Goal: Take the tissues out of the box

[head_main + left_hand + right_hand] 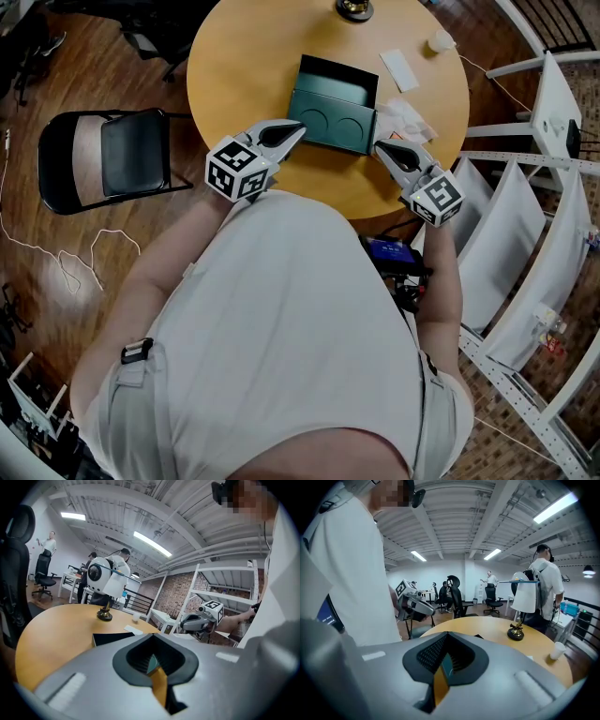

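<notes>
round wooden table [239, 66], seen from above. dark green box [334, 120] sits at its near-middle, top open, inside dark. crumpled white tissues [405, 119] lie on the table against the box's right side (out of the box).

left gripper [296, 129]: jaws together, nothing between them, tip just beside the box's near left corner.

right gripper [381, 145]: jaws closed tight, empty, tip at the box's near right corner, just beside the near edge of the tissues; cannot tell if it touches them.

far right of the box: flat white card [399, 69], then paper cup [441, 40]. lamp base [354, 9] at the far edge. black folding chair [112, 155] on the floor, left of the table.
</notes>
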The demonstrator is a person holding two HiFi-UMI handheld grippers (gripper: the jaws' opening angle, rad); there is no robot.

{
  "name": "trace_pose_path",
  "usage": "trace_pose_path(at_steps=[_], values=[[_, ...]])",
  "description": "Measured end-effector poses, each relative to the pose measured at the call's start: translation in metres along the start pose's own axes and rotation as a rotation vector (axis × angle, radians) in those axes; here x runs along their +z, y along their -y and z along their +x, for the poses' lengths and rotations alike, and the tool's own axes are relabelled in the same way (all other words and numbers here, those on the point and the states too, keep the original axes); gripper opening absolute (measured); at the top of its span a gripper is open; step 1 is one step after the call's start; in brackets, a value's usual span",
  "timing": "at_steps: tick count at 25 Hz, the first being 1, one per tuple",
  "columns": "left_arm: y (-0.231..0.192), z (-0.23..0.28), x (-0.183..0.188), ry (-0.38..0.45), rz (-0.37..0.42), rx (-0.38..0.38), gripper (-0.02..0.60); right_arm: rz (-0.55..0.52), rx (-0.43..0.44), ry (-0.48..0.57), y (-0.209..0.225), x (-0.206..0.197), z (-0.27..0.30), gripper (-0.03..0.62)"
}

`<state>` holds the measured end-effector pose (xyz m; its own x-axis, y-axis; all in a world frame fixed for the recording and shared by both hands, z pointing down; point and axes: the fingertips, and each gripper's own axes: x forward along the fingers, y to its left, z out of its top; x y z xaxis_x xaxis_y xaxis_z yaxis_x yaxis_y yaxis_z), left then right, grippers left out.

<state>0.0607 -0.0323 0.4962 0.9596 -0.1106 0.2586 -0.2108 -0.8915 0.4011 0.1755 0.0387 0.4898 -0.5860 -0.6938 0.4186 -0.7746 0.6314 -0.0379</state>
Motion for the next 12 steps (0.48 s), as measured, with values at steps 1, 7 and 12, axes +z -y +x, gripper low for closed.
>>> trace_pose_path(at_steps=[1, 7, 12], values=[[-0.0001, 0.0000, 0.0002, -0.001, 0.001, -0.002, 0.000, 0.002, -0.003, 0.002, 0.0004, 0.0004, -0.0001, 0.000], [0.0019, 0.0003, -0.0004, -0.009, 0.009, -0.013, 0.000, 0.008, -0.007, 0.011, -0.0031, 0.0014, -0.0025, 0.000], [0.0055, 0.0028, -0.0014, -0.015, 0.015, -0.030, 0.000, 0.017, -0.025, 0.011, -0.0033, -0.0001, -0.0059, 0.000]])
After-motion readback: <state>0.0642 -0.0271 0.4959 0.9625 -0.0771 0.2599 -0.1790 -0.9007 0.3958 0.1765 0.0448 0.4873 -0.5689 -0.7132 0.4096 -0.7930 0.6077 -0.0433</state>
